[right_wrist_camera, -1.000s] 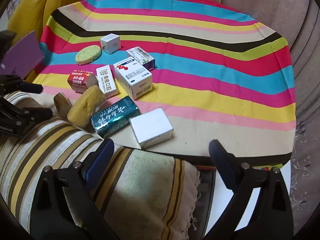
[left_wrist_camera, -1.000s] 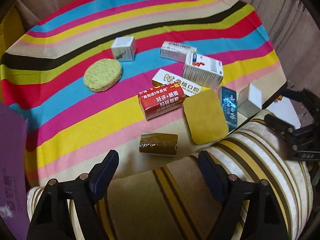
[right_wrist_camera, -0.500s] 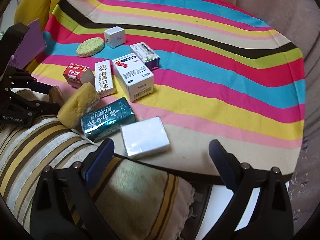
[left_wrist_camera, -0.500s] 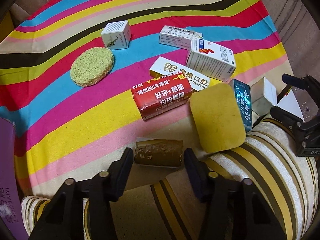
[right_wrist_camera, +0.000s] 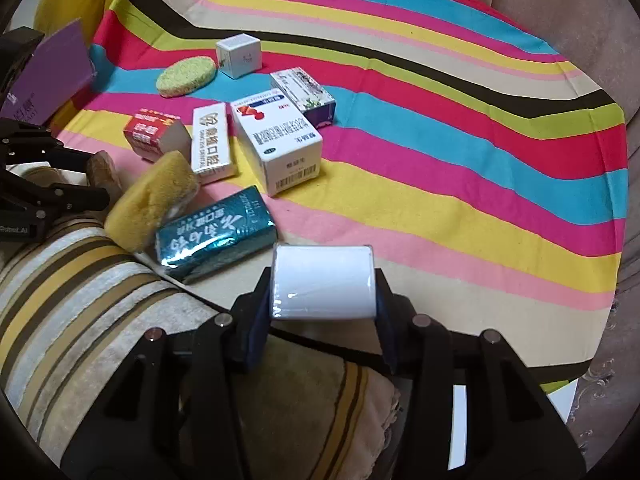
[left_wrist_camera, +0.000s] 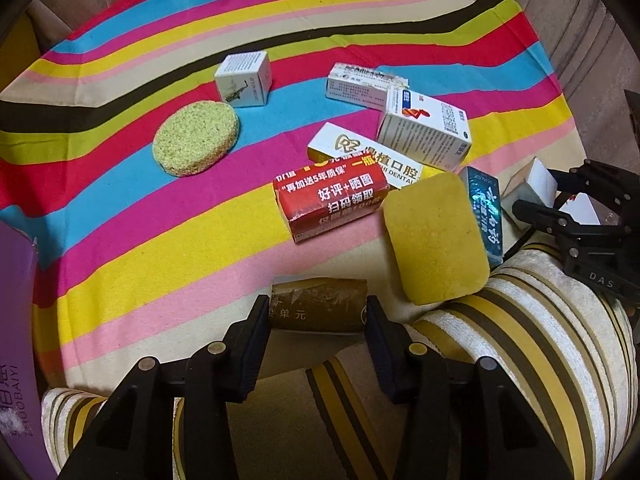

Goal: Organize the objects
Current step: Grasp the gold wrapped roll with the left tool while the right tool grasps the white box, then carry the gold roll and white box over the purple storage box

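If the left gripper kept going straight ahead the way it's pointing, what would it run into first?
Probably the red box. The left gripper is already shut on the brown packet, and the red box lies just beyond it on the striped cloth, though depth is uncertain.

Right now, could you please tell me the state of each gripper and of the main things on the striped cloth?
Left gripper: shut on the brown packet.
Right gripper: shut on the white box.
Yellow sponge: tilted, leaning on the striped cushion.
Teal packet: lying flat.
Red box: lying flat.
Round green sponge: lying flat, apart.
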Tool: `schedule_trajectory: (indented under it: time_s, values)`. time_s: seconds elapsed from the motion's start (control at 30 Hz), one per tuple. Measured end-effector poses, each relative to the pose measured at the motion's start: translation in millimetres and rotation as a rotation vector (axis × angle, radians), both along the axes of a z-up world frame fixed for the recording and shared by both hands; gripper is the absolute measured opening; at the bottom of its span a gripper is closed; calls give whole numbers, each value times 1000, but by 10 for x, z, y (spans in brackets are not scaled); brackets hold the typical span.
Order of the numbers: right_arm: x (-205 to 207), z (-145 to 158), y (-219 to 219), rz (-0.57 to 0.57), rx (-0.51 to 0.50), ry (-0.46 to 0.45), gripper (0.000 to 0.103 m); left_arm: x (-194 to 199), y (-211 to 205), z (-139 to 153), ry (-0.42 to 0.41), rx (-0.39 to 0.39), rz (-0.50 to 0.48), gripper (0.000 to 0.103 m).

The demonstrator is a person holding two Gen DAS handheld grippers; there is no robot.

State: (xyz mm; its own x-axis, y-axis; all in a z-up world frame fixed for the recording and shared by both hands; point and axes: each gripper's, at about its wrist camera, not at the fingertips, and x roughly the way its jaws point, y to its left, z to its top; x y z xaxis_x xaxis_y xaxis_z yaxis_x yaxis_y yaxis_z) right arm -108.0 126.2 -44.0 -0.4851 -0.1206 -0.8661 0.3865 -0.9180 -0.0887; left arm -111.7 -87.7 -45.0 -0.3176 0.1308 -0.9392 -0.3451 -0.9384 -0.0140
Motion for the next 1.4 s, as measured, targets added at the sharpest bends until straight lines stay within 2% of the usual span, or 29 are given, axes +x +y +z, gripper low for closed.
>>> schedule_trajectory:
  time_s: [0.23,0.53,0.7,1.03,1.4]
  values:
    - [105,130,-7,0,-35,14,50,76,-51,197,79,5,14,47]
    - [234,487,-144,13,-88,67,50,292,-197,514,188,12,74,47]
    - [321,661,-338,50,-85,101,50,460,-323,668,233,7,110,47]
    - [456,864,-758,117,-87,137,50,668,-620,826,289,48,178,47]
    - [545,1080,-1432,201,-94,167,50,891,-1195,1061,374,92,295,47]
